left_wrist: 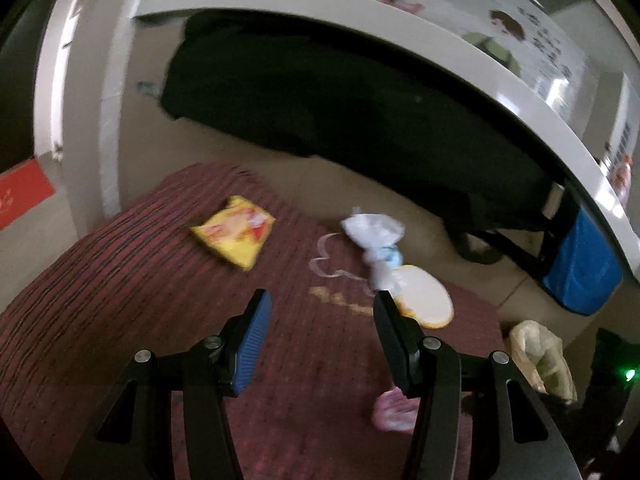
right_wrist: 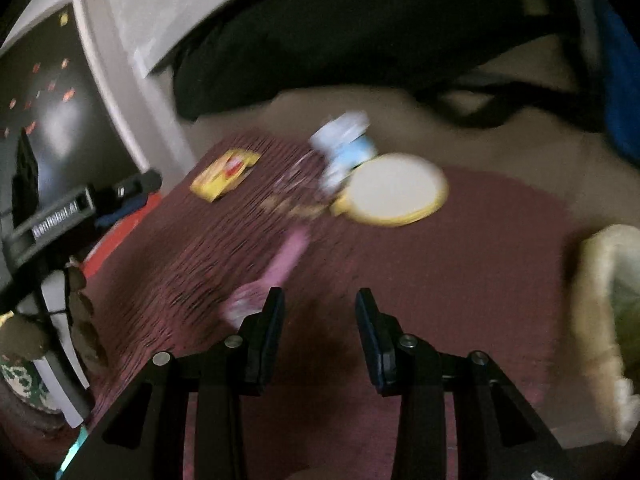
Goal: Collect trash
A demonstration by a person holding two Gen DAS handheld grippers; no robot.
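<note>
- The left claw (left_wrist: 320, 320) is spread and empty; a yellow wrapper (left_wrist: 234, 236) lies ahead to its left, a crumpled white wrapper (left_wrist: 372, 240) ahead to its right.
- The right claw (right_wrist: 320, 320) is spread, a pink wrapper (right_wrist: 280, 264) just ahead-left.
- All rest on a dark red rug (left_wrist: 120, 280) over a beige floor (left_wrist: 360, 184).

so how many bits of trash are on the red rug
4, maybe more hidden: a yellow packet at the far left, a white wrapper mid-rug, a yellow-rimmed lid touching it, and a pink wrapper nearest, by the right edge.
</note>
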